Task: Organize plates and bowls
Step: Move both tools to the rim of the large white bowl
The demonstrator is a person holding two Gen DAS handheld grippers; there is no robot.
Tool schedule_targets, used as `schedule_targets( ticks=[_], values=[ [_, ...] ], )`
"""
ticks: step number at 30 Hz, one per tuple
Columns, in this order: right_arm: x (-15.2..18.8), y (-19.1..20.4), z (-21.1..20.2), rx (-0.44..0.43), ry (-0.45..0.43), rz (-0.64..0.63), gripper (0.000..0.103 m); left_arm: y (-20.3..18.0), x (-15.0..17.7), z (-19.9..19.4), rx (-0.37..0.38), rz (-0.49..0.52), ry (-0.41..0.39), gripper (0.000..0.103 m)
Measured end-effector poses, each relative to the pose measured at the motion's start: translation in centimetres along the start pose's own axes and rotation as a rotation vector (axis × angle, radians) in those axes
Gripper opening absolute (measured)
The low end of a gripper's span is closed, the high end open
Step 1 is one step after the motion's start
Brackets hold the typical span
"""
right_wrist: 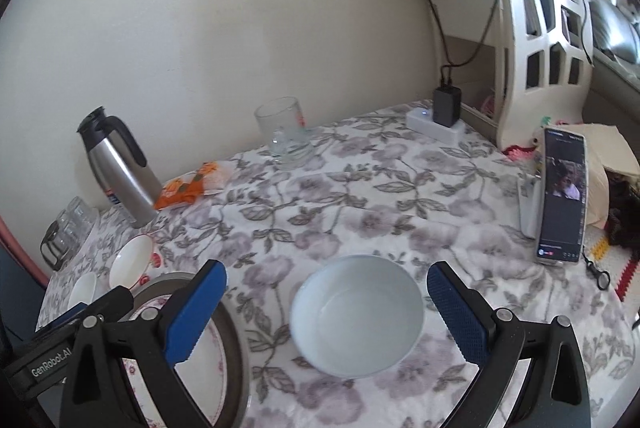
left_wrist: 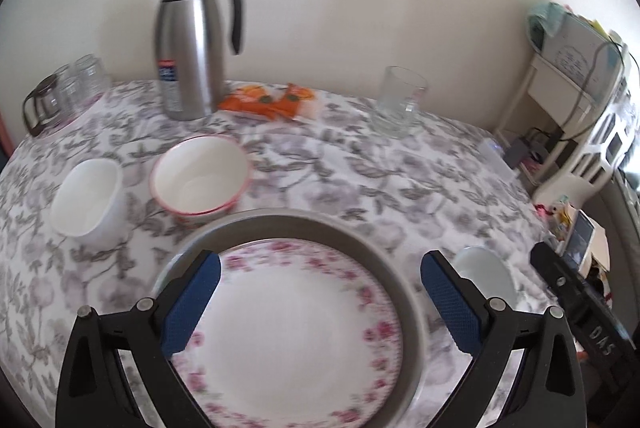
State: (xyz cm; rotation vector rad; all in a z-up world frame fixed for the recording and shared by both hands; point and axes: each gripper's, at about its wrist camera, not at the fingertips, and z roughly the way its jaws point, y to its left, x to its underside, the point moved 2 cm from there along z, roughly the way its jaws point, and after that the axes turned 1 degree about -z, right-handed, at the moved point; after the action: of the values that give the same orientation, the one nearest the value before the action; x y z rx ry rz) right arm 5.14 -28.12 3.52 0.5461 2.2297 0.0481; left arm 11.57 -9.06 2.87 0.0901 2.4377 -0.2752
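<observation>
A pink-flowered plate (left_wrist: 288, 320) lies inside a larger grey-rimmed plate (left_wrist: 304, 218) on the flowered tablecloth. My left gripper (left_wrist: 320, 268) hangs open above them with nothing between its blue pads (left_wrist: 192, 304). Behind stand a red-rimmed white bowl (left_wrist: 200, 176) and a small white bowl (left_wrist: 86, 202). In the right wrist view a pale blue bowl (right_wrist: 356, 312) sits on the cloth, and my right gripper (right_wrist: 326, 282) is open over it without touching. The stacked plates (right_wrist: 218, 340), the red-rimmed bowl (right_wrist: 130, 262) and the left gripper's black body (right_wrist: 60, 340) show at the left.
A steel thermos jug (left_wrist: 190, 40), an orange snack packet (left_wrist: 268, 102), a clear glass (left_wrist: 398, 100) and a jug holding glasses (left_wrist: 64, 94) stand along the wall. A phone (right_wrist: 562, 196), a power strip with charger (right_wrist: 440, 120) and a white shelf (right_wrist: 532, 20) are at right.
</observation>
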Motion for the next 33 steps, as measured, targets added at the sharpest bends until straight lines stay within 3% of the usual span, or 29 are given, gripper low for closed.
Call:
schedule_targets(
  ticks=[12,18,23,31,33],
  values=[
    [-0.4,-4.2,0.3,0.060,-0.035,0.062,0.102,-5.5,-1.0,0.8,0.001,0.151,-0.062,0.100],
    [-0.1,-5.5,1.1,0.061,-0.006,0.092,0.102,-7.1,-0.9,2.5,0.058,0.141,-0.010,0.100],
    [0.1,-6.6,2.2,0.091,0.025,0.093,0.102,-8.7,-1.1,2.9,0.118,0.152,-0.036,0.100],
    [1.0,-8.5,3.7,0.113,0.106,0.127,0.101,-10.2,-0.4,6.0,0.147,0.136,0.089,0.100],
    [1.4,-8.7,4.1,0.103,0.130,0.137,0.093,-10.6,-0.1,6.7,0.140,0.149,0.124,0.100]
  ],
)
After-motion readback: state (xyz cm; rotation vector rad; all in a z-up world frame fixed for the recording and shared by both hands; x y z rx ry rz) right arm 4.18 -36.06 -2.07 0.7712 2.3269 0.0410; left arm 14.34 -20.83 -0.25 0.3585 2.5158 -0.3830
